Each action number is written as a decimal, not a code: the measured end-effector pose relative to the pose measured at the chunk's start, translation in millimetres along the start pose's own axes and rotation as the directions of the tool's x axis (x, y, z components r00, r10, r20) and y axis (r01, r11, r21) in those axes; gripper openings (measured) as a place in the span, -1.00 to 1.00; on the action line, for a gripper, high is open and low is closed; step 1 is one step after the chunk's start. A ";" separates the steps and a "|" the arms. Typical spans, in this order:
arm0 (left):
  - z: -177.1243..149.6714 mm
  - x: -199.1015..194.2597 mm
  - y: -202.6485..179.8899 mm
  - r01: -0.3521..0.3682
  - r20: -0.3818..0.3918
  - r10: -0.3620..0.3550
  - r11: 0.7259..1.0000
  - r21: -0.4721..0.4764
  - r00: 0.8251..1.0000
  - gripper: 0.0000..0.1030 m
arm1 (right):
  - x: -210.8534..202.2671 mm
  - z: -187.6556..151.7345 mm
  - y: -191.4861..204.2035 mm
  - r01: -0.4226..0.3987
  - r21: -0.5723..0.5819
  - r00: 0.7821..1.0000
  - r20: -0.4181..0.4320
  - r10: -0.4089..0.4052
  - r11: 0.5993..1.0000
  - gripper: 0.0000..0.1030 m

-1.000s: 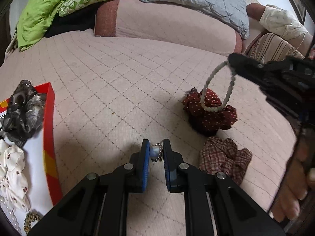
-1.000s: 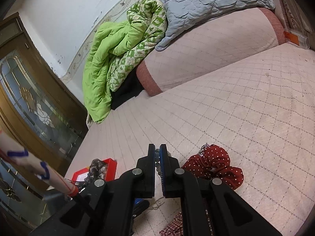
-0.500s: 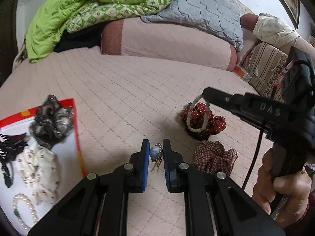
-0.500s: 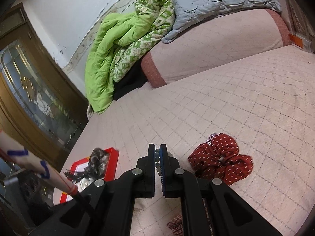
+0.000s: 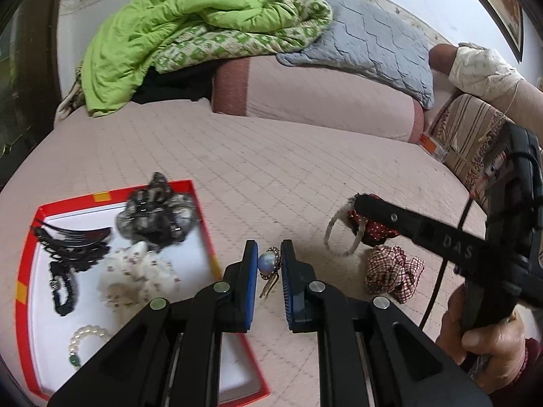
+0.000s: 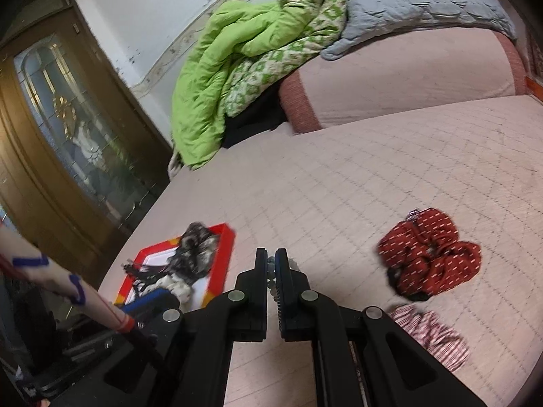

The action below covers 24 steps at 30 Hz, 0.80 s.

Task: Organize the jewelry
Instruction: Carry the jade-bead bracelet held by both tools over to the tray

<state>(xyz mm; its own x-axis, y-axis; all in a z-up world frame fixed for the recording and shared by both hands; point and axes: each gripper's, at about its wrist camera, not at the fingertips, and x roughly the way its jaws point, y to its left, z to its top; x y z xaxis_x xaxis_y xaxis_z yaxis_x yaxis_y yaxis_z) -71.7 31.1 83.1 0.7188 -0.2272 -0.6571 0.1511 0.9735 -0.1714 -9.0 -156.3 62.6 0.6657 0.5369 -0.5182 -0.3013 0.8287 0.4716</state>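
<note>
My left gripper [image 5: 268,264] is shut on a blue-grey pearl brooch [image 5: 266,262] with a gold pin hanging below it, just right of the red-rimmed white tray [image 5: 203,217]. The tray holds a grey scrunchie [image 5: 156,213], a black hair comb [image 5: 73,240], a cream floral scrunchie [image 5: 135,274] and a pearl bracelet [image 5: 81,339]. My right gripper [image 6: 271,268] is shut on a white bead bracelet [image 6: 270,271]; in the left wrist view that bead bracelet [image 5: 334,230] hangs as a loop from the right gripper [image 5: 356,203] above the bed. The tray [image 6: 225,251] lies ahead to the left.
A red dotted scrunchie [image 6: 431,251] and a checked scrunchie [image 5: 393,271] lie on the pink quilted bed [image 5: 271,156]. Green quilt [image 5: 190,30], grey blanket [image 5: 366,44] and a bolster sit at the back. A wooden glass door [image 6: 57,129] stands left. A hand [image 5: 488,335] grips the right tool.
Both grippers have travelled left over the bed toward the tray, which now shows much more fully. The brooch and bead bracelet stay gripped. The left gripper has risen.
</note>
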 end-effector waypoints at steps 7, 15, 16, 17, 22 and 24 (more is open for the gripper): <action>-9.5 -29.5 40.0 -0.037 0.025 0.039 0.998 -0.057 0.999 -0.75 | -3.7 -25.2 40.5 -0.078 -0.054 0.997 -0.024 0.077 0.995 -0.91; -27.1 -67.1 101.8 -0.113 0.042 0.120 0.983 -0.145 0.992 -0.75 | 4.3 -51.1 80.9 -0.165 -0.093 0.984 -0.084 0.157 0.982 -0.91; -30.2 -70.9 110.0 -0.121 0.039 0.128 0.980 -0.158 0.991 -0.75 | 4.7 -53.0 83.6 -0.172 -0.094 0.982 -0.089 0.164 0.981 -0.91; -32.7 -73.0 116.1 -0.128 0.035 0.136 0.978 -0.167 0.990 -0.75 | 5.6 -54.9 86.6 -0.180 -0.095 0.981 -0.095 0.171 0.979 -0.91; -48.0 -77.3 149.0 -0.167 0.010 0.174 0.958 -0.234 0.985 -0.75 | 11.4 -64.2 102.2 -0.218 -0.099 0.970 -0.128 0.205 0.971 -0.91; -50.4 -77.6 160.7 -0.161 0.003 0.168 0.949 -0.270 0.986 -0.75 | 13.6 -67.8 110.6 -0.232 -0.108 0.966 -0.138 0.217 0.967 -0.91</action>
<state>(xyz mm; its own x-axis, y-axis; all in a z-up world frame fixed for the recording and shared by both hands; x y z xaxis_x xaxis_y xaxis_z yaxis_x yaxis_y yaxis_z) -137.4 204.0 69.6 0.7358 -0.0602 -0.6745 -0.1556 0.9544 -0.2549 -79.6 -46.6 59.4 0.4839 0.7202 -0.4972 -0.5197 0.6936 0.4989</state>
